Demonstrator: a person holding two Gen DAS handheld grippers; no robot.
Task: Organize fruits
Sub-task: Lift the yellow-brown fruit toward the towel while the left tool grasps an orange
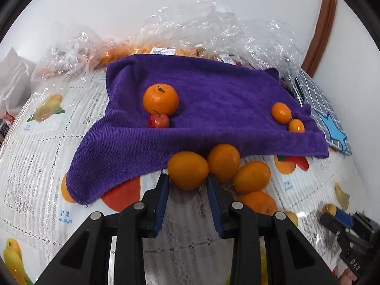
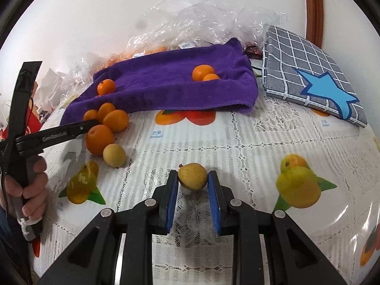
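Observation:
My left gripper [image 1: 188, 179] is shut on an oval orange fruit [image 1: 187, 169] at the front edge of the purple towel [image 1: 201, 109]. Three more orange fruits [image 1: 251, 177] lie bunched right beside it. On the towel sit a mandarin [image 1: 160, 99], a small red fruit [image 1: 158, 120] and two small orange fruits [image 1: 281, 112]. My right gripper [image 2: 192, 180] is shut on a small yellow-brown fruit [image 2: 192, 177] over the open tablecloth. In the right wrist view the left gripper [image 2: 93, 122] reaches into the orange pile [image 2: 99, 139], with a pale yellow fruit [image 2: 114, 154] next to it.
Crumpled clear plastic bags [image 1: 190, 30] holding more fruit lie behind the towel against the white wall. A grey checked cushion with a blue star [image 2: 308, 76] rests at the back right. A person's hand [image 2: 30, 185] grips the left tool's handle. The tablecloth [image 2: 237, 142] bears printed fruit.

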